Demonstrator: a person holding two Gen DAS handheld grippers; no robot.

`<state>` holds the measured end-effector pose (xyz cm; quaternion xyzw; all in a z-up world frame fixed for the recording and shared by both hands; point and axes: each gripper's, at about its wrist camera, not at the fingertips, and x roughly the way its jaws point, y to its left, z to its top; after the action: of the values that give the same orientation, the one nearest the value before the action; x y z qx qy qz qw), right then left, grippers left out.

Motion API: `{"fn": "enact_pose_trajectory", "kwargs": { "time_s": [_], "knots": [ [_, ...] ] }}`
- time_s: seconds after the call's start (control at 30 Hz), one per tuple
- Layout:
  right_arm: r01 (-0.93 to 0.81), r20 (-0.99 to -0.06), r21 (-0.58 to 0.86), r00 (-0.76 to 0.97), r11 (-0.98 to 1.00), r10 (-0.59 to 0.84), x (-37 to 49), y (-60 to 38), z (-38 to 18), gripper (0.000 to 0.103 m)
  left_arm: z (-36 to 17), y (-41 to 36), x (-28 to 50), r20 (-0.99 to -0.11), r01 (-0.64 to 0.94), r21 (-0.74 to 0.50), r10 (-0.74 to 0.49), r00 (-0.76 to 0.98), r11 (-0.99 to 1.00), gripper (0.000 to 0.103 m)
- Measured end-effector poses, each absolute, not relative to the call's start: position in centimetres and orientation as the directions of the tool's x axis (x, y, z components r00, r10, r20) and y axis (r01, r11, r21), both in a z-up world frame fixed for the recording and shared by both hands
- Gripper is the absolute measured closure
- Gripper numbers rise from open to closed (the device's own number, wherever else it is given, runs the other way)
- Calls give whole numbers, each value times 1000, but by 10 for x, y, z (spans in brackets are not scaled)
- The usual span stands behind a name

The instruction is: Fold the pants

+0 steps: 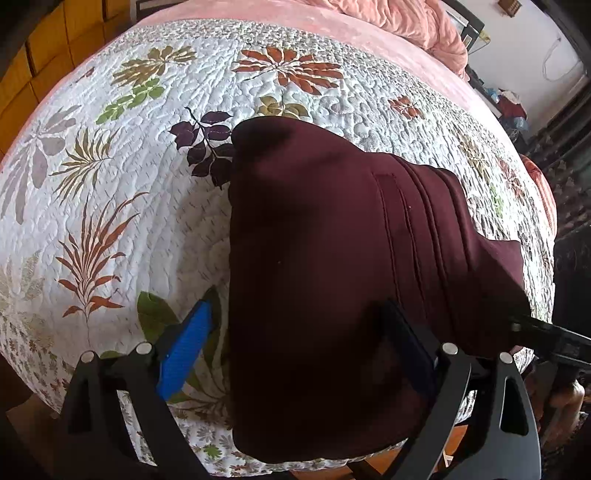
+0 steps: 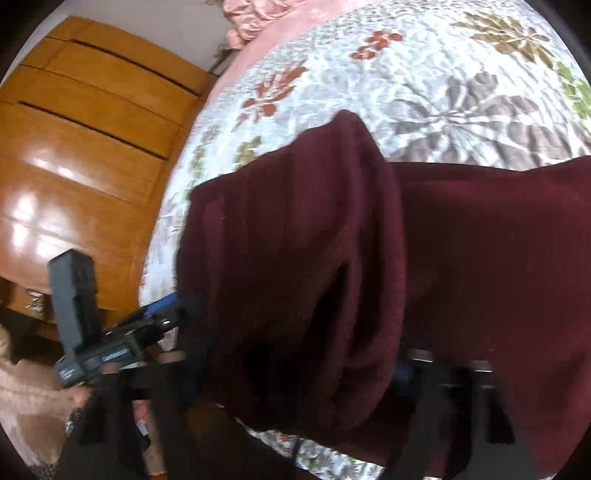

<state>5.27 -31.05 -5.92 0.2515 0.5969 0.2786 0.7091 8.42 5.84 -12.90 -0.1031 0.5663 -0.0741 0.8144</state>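
Observation:
Dark maroon pants [image 1: 332, 240] lie folded on a white floral quilt [image 1: 129, 166]. My left gripper [image 1: 295, 310] is open and straddles the pants' left edge. Its blue left pad [image 1: 184, 350] is over the quilt and its dark right finger [image 1: 406, 339] rests on the cloth. In the right wrist view a thick fold of the pants [image 2: 295, 258] bulges up between the fingers of my right gripper [image 2: 295, 332] and hides most of them. That gripper looks shut on this fold. The left gripper [image 2: 162, 314] shows at the bed's edge, and the right gripper [image 1: 543, 336] shows at the pants' right corner.
A crumpled pink blanket [image 1: 406, 22] lies at the head of the bed. A glossy wooden cabinet [image 2: 92, 147] stands close beside the bed. A hand in a light sleeve [image 2: 26, 398] holds the left gripper. Clutter [image 1: 509, 103] sits on the floor beyond the far side.

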Motion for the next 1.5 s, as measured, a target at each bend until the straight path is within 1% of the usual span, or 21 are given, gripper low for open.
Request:
{"fn": "enact_pose_trajectory", "kwargs": {
  "time_s": [0.07, 0.17, 0.3, 0.43, 0.57, 0.77, 0.97, 1.07, 1.3, 1.33, 1.37, 1.43, 1.5],
  "knots": [
    [-94, -706, 689, 136, 719, 695, 52, -311, -59, 59, -127, 58, 83, -908, 11, -245, -233, 347, 970, 11],
    [-131, -722, 662, 155, 738, 674, 49, -307, -52, 64, -122, 59, 81, -910, 15, -226, -217, 354, 974, 11],
    [-146, -716, 660, 173, 737, 676, 50, -304, -43, 68, -116, 60, 78, -912, 24, -207, -202, 358, 978, 11],
    [-128, -652, 724, 194, 678, 733, 48, -316, -32, 73, -104, 59, 75, -903, 31, -208, -204, 378, 978, 11],
    [-142, -628, 733, 233, 665, 743, 45, -328, -11, 75, -88, 52, 71, -887, 63, -212, -219, 406, 975, 11],
    [-149, -607, 728, 311, 669, 731, 36, -361, 18, 75, -71, 36, 72, -869, 102, -227, -249, 429, 969, 11],
    [-125, -615, 704, 386, 699, 688, 23, -407, 33, 75, -74, 16, 77, -878, 118, -230, -258, 404, 966, 11],
    [-73, -647, 689, 385, 721, 658, 20, -426, 24, 75, -83, 6, 78, -887, 132, -230, -264, 380, 964, 11],
    [35, -699, 668, 372, 744, 611, 8, -449, -29, 75, -108, -19, 78, -916, 168, -177, -225, 332, 970, 11],
    [41, -707, 661, 367, 749, 604, 5, -451, -34, 75, -112, -21, 78, -917, 169, -173, -221, 331, 970, 9],
    [49, -721, 651, 350, 757, 597, 5, -451, -42, 72, -118, -22, 79, -922, 164, -165, -212, 325, 972, 8],
    [67, -738, 643, 323, 763, 593, 3, -452, -54, 68, -128, -22, 82, -928, 147, -177, -215, 305, 973, 7],
    [61, -716, 670, 316, 740, 622, 2, -455, -52, 58, -135, -18, 83, -927, 119, -214, -240, 290, 970, 7]
  ]
}}
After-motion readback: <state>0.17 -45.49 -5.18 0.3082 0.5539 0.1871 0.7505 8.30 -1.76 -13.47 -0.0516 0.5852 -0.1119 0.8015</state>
